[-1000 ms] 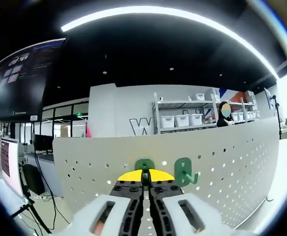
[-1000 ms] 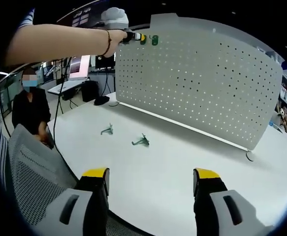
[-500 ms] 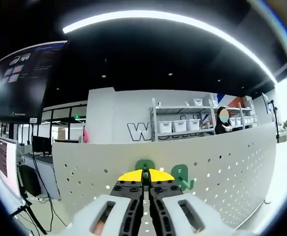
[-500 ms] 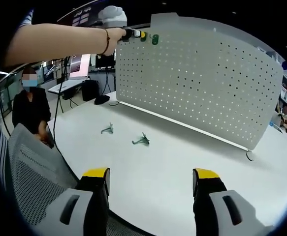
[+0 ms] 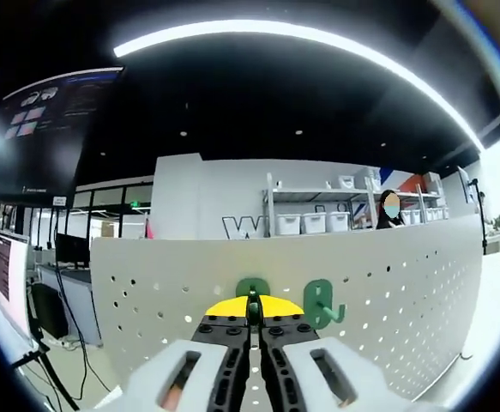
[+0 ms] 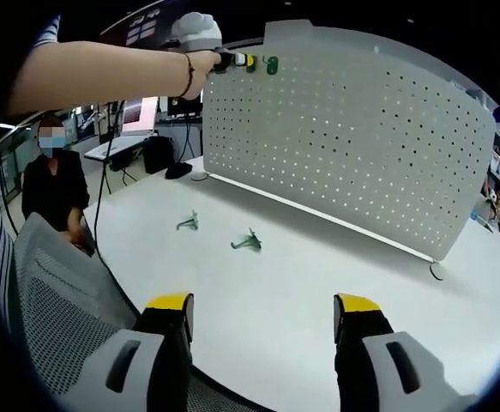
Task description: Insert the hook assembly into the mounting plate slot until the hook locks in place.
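Left gripper (image 5: 251,319) has its jaws pinched together on a green hook (image 5: 251,292), pressed against the top edge of the perforated plate (image 5: 404,283); a second hook (image 5: 320,302) hangs just beside it. Looks light, rigid plastic, slippery; grip the flat back tab. Right gripper (image 6: 262,311) idles, jaws wide apart, over the table (image 6: 318,275), where two spare hooks (image 6: 245,244) lie.

Pegboard (image 6: 352,137) upright on the table (image 6: 301,300), hooks on it and before it.
Near the board's top edge, the left gripper (image 6: 232,60) meets one hook (image 5: 251,290), seemingly against the board; another hook (image 5: 320,302) hangs just beside. Two hooks (image 6: 187,225) (image 6: 246,243) lie on the table before the board.
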The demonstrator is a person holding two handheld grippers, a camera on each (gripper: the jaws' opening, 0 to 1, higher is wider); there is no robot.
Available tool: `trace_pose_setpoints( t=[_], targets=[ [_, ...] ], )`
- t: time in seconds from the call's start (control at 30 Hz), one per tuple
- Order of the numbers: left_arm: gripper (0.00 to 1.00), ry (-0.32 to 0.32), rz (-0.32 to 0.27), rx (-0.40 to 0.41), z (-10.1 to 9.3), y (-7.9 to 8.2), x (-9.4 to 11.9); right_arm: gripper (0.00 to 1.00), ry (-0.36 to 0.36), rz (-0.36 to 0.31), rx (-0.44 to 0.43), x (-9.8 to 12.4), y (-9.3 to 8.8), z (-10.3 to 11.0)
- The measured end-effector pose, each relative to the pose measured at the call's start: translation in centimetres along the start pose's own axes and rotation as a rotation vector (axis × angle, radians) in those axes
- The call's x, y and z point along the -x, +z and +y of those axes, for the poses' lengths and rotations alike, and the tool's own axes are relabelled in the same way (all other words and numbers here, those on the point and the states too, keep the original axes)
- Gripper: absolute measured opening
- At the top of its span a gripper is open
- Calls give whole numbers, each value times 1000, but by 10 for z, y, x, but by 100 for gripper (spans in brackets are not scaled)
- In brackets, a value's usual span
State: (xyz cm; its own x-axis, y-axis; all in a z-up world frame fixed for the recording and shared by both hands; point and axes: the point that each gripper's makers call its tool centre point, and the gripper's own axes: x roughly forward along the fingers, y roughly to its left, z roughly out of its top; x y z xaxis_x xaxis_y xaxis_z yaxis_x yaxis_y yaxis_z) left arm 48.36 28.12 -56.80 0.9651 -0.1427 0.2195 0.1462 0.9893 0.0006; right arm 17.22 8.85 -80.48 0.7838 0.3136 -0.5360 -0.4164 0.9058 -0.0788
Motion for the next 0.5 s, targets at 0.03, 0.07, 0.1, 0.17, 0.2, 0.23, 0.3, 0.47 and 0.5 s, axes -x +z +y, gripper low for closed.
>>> trace_pose_setpoints(
  t=[0.03,0.07,0.1,0.17,0.2,0.23,0.3,0.47,0.5],
  targets=[
    [1,3,4,-7,0,-1,0,64,-1,1,2,0,0,0],
    [1,2,3,-6,0,-1,0,64,-2,2,2,0,0,0],
    [1,3,5,-2,1,-2,0,64,-2,2,2,0,0,-1],
    [1,6,13,-9,1,-5,0,64,-3,2,2,0,0,-1],
    [1,7,13,-8,1,-6,0,64,-3,3,2,0,0,-1],
    [1,9,6,-3,1,-7,0,64,-3,4,2,0,0,-1],
    [1,13,3,-5,1,-7,0,64,-4,5,2,0,-1,-1],
    [1,12,14,-26,2,-7,0,64,-5,5,6,0,-1,-1],
    [1,10,16,-24,2,-7,0,64,-6,5,7,0,-1,-1]
  ],
)
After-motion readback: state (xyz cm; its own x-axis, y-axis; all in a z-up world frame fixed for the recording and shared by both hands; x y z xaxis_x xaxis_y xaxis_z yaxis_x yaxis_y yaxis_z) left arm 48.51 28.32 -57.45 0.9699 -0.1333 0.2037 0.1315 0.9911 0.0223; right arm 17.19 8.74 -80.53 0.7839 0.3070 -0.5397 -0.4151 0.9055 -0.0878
